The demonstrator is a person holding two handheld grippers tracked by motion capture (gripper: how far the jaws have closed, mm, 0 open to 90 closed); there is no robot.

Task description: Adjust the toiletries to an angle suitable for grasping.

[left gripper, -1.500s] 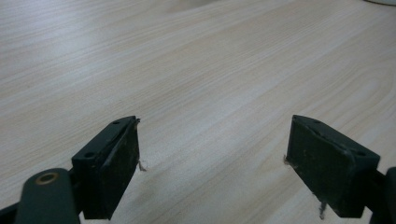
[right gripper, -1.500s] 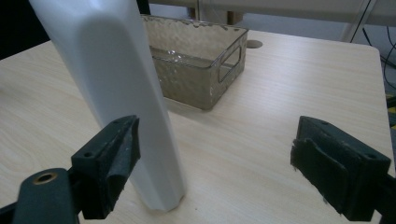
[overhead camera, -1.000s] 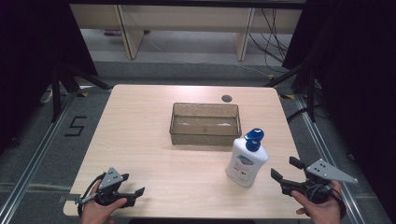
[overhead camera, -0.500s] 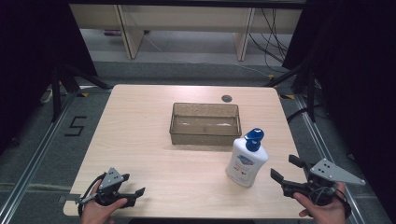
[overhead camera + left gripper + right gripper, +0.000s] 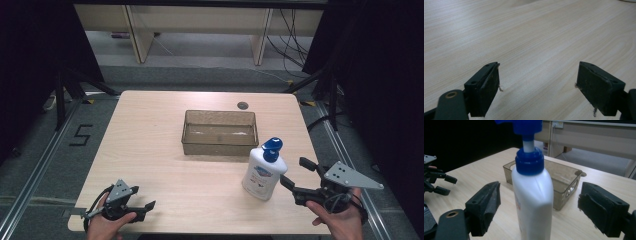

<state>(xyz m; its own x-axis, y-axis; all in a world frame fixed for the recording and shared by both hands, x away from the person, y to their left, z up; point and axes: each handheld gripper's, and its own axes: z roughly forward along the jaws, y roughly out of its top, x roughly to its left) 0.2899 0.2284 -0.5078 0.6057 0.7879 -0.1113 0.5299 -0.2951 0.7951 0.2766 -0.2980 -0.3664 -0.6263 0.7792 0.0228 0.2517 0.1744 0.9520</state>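
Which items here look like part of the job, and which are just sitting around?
Likely in play:
- pump bottle, upright, lined up between the open jaws of the right gripper
- clear bin, just behind it

Just there:
- left gripper, open over bare table
- round grommet at the table's far edge
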